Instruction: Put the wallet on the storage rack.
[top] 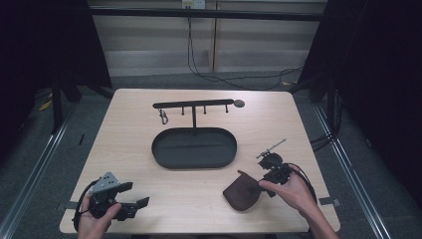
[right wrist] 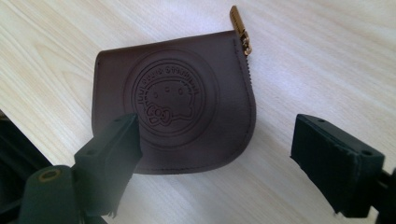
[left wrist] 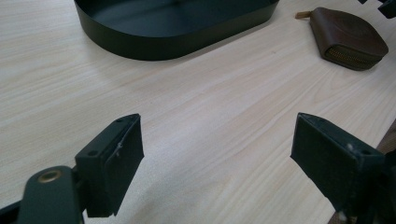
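Right tool (top: 264, 172), held in a person's right hand (top: 293, 191), hovers just above a brown leather coin pouch (top: 242, 195) on the pale wooden table (top: 149, 199), its two black jaws spread wide with nothing gripped between them. In the right gripper view the pouch (right wrist: 173, 107) lies flat under the tool (right wrist: 215, 154), partly behind the left-hand jaw and clear of the other, which stands over bare table; the pads do not press on it. A round embossed emblem faces up, and a brass zip pull (right wrist: 239, 25) sticks out at the pouch's far corner.

Left tool (top: 130, 195), in the person's left hand (top: 94, 221), sits low near the table's front edge, well apart from the right tool, jaws likewise wide open and empty over bare wood. From the left tool (left wrist: 217, 154), the pouch (left wrist: 348, 39) lies ahead and to the right, its zipped edge turned toward the camera.

Beyond both tools, at mid-table, stands a dark oval tray (top: 159, 154) with a post carrying a hook bar (top: 191, 104); a small metal clasp (top: 163, 118) hangs from the bar's left end.
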A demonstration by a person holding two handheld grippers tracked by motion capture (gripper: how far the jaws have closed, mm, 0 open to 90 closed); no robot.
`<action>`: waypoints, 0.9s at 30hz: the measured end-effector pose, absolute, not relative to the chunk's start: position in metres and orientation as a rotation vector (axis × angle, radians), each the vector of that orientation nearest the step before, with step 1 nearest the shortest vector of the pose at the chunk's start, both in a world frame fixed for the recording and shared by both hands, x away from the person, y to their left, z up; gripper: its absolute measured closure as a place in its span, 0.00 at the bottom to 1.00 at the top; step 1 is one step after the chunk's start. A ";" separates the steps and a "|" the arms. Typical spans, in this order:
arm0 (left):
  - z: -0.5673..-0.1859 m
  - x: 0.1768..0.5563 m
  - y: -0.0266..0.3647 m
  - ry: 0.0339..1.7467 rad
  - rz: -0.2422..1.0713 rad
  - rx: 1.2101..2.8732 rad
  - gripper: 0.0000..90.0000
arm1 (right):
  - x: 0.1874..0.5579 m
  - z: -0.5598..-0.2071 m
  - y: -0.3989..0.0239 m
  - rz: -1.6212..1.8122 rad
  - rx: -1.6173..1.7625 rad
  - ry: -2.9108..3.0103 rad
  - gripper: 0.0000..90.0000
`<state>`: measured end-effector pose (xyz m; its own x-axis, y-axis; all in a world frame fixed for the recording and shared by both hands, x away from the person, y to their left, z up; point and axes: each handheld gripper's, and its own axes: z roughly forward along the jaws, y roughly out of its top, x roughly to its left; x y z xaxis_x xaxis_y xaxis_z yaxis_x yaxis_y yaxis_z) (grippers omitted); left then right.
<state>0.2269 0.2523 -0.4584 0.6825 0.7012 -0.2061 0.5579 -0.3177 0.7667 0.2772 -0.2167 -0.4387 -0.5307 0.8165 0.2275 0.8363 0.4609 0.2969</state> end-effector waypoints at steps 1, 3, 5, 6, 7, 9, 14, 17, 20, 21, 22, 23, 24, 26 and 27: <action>-0.458 0.227 0.252 0.970 0.205 2.010 0.18 | 0.277 -0.439 -0.217 -0.583 -1.495 -2.640 0.17; -0.460 0.228 0.252 0.969 0.187 2.009 0.18 | 0.281 -0.440 -0.211 -0.549 -1.479 -2.641 0.18; -0.461 0.229 0.251 0.967 0.177 2.024 0.18 | 0.285 -0.442 -0.206 -0.502 -1.461 -2.652 0.19; -0.461 0.229 0.250 0.964 0.173 2.023 0.18 | 0.287 -0.443 -0.203 -0.489 -1.451 -2.652 0.19; -0.462 0.229 0.250 0.959 0.172 2.029 0.18 | 0.288 -0.445 -0.201 -0.478 -1.443 -2.646 0.19; -0.461 0.229 0.250 0.957 0.168 2.029 0.18 | 0.290 -0.448 -0.196 -0.454 -1.373 -2.664 0.19; -0.461 0.229 0.252 0.961 0.169 2.022 0.18 | 0.293 -0.453 -0.188 -0.384 -1.369 -2.660 0.17; -0.460 0.229 0.252 0.959 0.166 2.020 0.18 | 0.295 -0.456 -0.183 -0.359 -1.360 -2.671 0.15; -0.460 0.230 0.253 0.954 0.162 2.031 0.18 | 0.297 -0.461 -0.179 -0.328 -1.371 -2.654 0.14; -0.461 0.230 0.253 0.953 0.162 2.030 0.18 | 0.298 -0.462 -0.180 -0.337 -1.359 -2.645 0.13; -0.461 0.230 0.252 0.956 0.164 2.029 0.18 | 0.298 -0.464 -0.180 -0.341 -1.365 -2.634 0.12; -0.461 0.230 0.252 0.954 0.162 2.030 0.18 | 0.299 -0.465 -0.180 -0.340 -1.362 -2.634 0.11; -0.460 0.230 0.252 0.954 0.160 2.026 0.18 | 0.299 -0.466 -0.181 -0.344 -1.368 -2.616 0.11; -0.460 0.230 0.252 0.952 0.159 2.026 0.18 | 0.301 -0.467 -0.181 -0.336 -1.362 -2.611 0.12; -0.460 0.230 0.253 0.950 0.159 2.026 0.18 | 0.301 -0.468 -0.180 -0.336 -1.364 -2.607 0.12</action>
